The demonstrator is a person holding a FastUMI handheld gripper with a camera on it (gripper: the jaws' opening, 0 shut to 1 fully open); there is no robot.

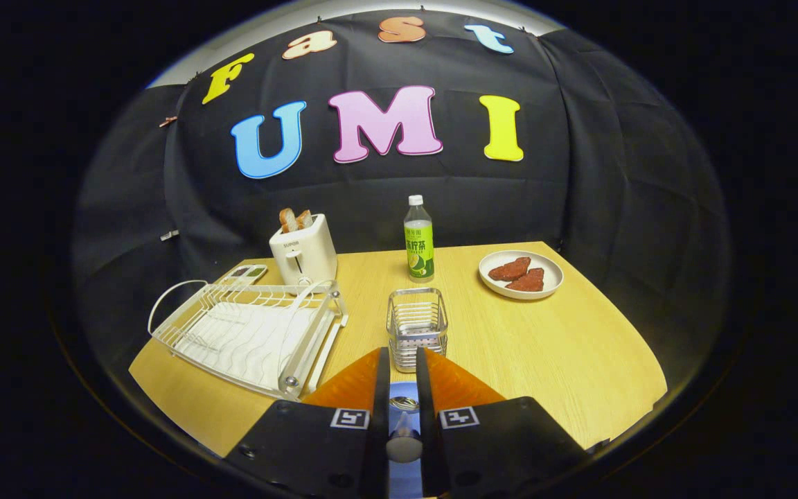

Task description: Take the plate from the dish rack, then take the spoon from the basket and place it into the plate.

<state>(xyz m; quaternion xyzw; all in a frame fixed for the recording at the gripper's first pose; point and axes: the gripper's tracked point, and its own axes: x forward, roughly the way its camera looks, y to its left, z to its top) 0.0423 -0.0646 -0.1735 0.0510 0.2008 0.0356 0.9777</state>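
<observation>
My gripper (403, 355) is shut on a metal spoon (404, 423), which lies lengthwise in the narrow gap between the fingers. Below the spoon a light blue plate (406, 479) shows through the gap; the fingers hide most of it. Just ahead of the fingertips stands the wire basket (416, 324), upright, with nothing visible inside. To the left of the fingers the white dish rack (246, 336) sits on the wooden table (551, 353) and holds no dishes.
Behind the rack stands a white toaster (304, 255) with bread in its slots. A green-labelled bottle (419, 239) is beyond the basket. A white plate (521, 275) with two reddish slices lies at the far right.
</observation>
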